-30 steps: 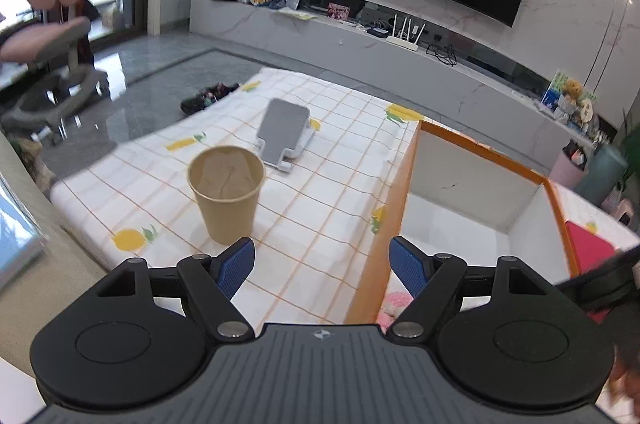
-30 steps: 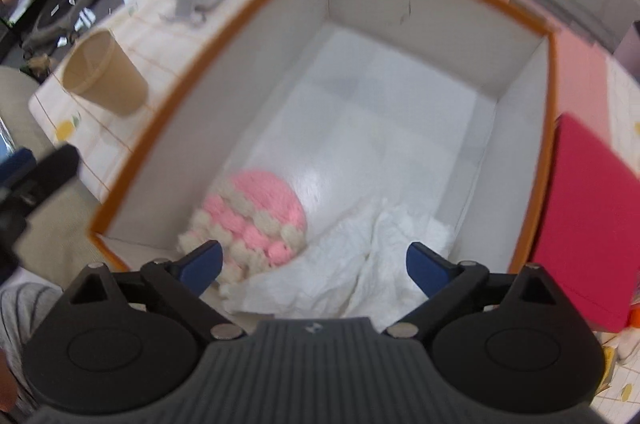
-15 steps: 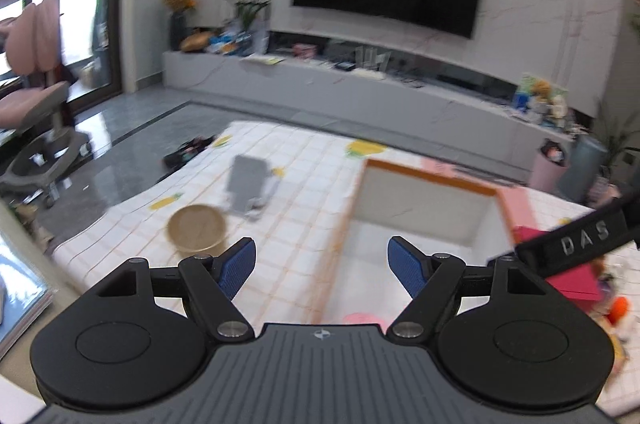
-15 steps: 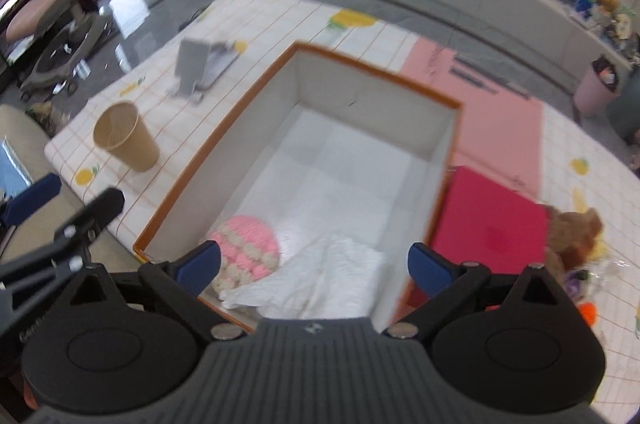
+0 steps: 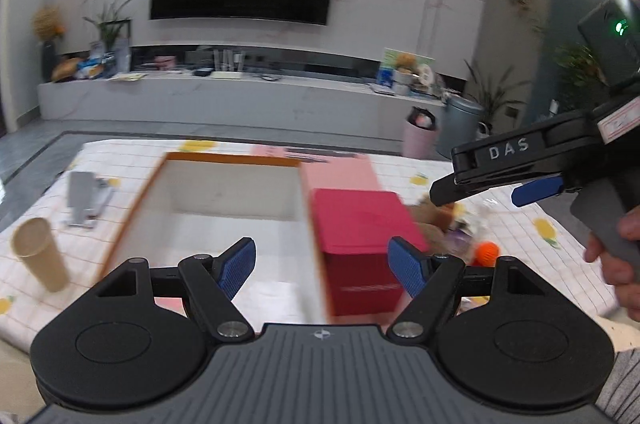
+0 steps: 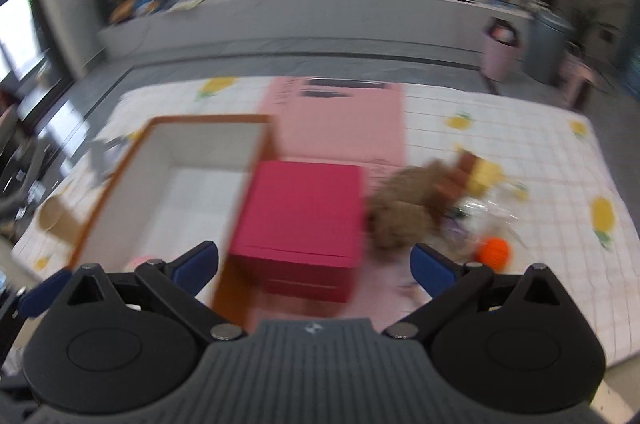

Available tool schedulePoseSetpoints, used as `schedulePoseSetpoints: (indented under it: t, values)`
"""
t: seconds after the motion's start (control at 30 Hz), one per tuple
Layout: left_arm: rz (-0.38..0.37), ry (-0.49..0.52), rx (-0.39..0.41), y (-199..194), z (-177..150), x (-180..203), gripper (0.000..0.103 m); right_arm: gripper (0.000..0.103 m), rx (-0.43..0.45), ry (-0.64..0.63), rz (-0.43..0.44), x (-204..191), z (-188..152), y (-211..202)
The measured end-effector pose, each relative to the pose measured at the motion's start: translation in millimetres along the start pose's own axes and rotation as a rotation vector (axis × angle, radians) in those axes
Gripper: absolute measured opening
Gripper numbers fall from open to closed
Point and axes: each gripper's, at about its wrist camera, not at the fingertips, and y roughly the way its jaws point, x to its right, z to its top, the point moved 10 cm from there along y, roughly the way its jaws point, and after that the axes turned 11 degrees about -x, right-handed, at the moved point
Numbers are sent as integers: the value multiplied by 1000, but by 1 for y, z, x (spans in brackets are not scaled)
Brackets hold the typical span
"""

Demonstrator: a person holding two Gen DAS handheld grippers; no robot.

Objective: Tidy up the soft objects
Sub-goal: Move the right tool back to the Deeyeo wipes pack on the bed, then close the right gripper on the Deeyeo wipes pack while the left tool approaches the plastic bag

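Note:
My left gripper (image 5: 322,264) is open and holds nothing, high above the near end of the white box with the orange rim (image 5: 136,200). My right gripper (image 6: 315,262) is open too, hanging over the red box (image 6: 300,216). Right of the red box lie a brown plush toy (image 6: 408,208), an orange ball (image 6: 494,252) and some blurred small items. A bit of a pink knitted thing (image 6: 140,260) shows in the white box's near corner. In the left wrist view a hand (image 5: 616,256) holds the right gripper (image 5: 476,190) above the orange ball (image 5: 486,252).
A paper cup (image 5: 38,252) and a grey phone stand (image 5: 82,200) are left of the white box on the checked tablecloth (image 6: 520,128). A pink mat (image 6: 336,120) lies behind the red box (image 5: 360,224). Beyond the table are floor and a TV wall.
Both grippers have risen and pulled back from the white box, and both views have swung right. The red box, plush toy and orange ball have come into view. Both stay open.

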Motion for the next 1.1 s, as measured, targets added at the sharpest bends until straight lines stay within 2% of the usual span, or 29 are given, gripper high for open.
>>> schedulePoseSetpoints:
  t: [0.13,0.2,0.23,0.33,0.47,0.53,0.57,0.67,0.9,1.0,1.03,1.1]
  values:
    - [0,76,-9,19,-12,28,89,100,80,60,-80,60,-9,15]
    - [8,111,-33,32,-19,38,89,100,40,64,-101,94,-23,42]
    - [13,120,-47,39,-23,41,89,100,40,64,-101,94,-23,42]
    - [23,132,-92,63,-29,50,89,100,-20,41,-97,116,-38,76]
    - [18,125,-156,91,-39,57,89,100,-53,62,-48,133,-53,118]
    - [36,161,-194,105,-47,60,89,100,-103,77,-57,140,-62,137]
    - [53,178,-207,113,-49,60,89,100,-158,35,-73,140,-69,153]
    - [95,219,-234,128,-60,63,89,100,-197,-12,-102,140,-73,166]
    - [146,287,-161,129,-73,71,89,100,-221,-102,-145,139,-77,189]
    - [113,284,-159,124,-73,74,89,90,-239,-120,-127,136,-84,184]
    - [101,279,-162,121,-73,75,89,83,-255,-100,-114,137,-87,181]
    - [85,266,-160,115,-72,76,89,79,-286,-27,-77,143,-95,174]
